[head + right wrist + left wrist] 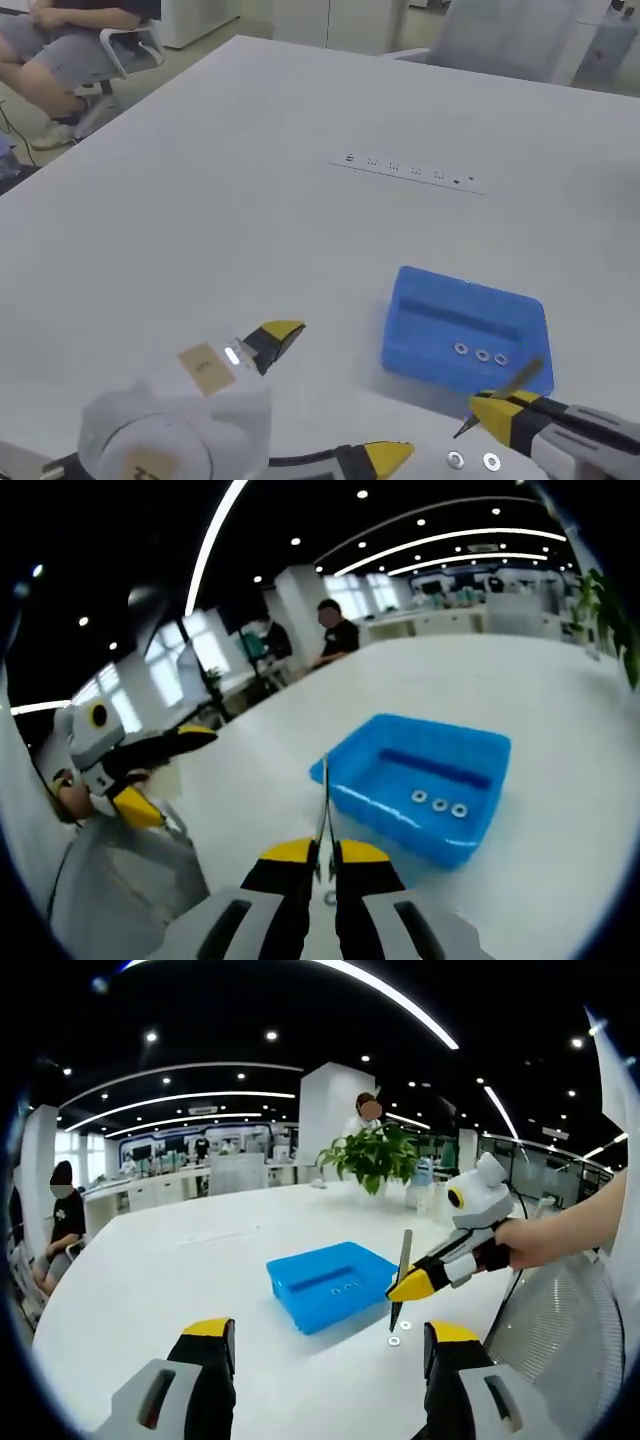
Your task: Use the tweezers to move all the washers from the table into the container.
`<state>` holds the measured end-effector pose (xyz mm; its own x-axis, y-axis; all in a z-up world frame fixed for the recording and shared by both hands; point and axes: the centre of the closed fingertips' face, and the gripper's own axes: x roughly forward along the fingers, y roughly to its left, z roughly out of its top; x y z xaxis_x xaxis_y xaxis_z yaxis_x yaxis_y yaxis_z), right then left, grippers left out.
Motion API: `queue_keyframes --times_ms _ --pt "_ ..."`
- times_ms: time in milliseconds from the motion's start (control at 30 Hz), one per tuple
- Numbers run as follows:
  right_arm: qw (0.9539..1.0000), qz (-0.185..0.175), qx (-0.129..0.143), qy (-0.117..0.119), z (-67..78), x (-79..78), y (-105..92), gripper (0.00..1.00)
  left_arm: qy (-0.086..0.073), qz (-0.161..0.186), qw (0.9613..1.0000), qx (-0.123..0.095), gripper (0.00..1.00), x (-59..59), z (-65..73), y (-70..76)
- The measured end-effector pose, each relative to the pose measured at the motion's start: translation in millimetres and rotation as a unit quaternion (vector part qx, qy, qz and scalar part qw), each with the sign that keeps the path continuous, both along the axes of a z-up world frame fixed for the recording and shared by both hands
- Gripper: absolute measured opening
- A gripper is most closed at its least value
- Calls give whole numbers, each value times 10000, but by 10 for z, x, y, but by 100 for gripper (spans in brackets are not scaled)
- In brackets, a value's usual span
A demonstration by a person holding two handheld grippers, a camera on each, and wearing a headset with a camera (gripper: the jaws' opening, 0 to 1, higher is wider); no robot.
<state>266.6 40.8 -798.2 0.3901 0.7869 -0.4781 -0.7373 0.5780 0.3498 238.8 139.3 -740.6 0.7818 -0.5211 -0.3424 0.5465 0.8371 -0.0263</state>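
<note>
Just now, at the head view's lower right, the right gripper (497,409) clamps thin metal tweezers (522,377) over two small silver washers (455,460) on the white table (250,200). Three more lie in the blue plastic container (410,300). The left gripper (340,395), lower left, gapes wide and empty. A shallow pinch could flick a washer away across the smooth top.

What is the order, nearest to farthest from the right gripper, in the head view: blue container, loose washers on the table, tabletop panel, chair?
1. Loose washers, on the near side of the right gripper, and blue container, just beyond it: too close to call.
2. Tabletop panel, mid-table, beyond the container.
3. Chair, past the table's far left edge.
</note>
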Motion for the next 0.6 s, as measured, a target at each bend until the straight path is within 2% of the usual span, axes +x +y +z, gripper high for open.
queue_keyframes --times_ms 200,300,367,533,567,600 --pt "9999 -52 -104 84 -129 13 -46 4 12 -38 10000 17 78 -3 -6 -15" --pt "9999 -35 -92 142 -138 -9 -30 4 17 -51 10000 23 78 -7 -8 -24" --pt "9997 65 -242 83 -180 -32 -37 4 18 -44 10000 28 78 -7 -12 -20" --pt "9992 297 -281 -45 -173 -89 -19 4 16 -27 10000 16 78 -4 -15 -11" --pt "9983 445 -324 -192 -162 -113 5 5 14 -32 10000 25 78 -4 -18 -10" --pt "9963 626 -480 -352 -172 -139 8 4 12 -43 10000 37 78 -6 -20 -13"
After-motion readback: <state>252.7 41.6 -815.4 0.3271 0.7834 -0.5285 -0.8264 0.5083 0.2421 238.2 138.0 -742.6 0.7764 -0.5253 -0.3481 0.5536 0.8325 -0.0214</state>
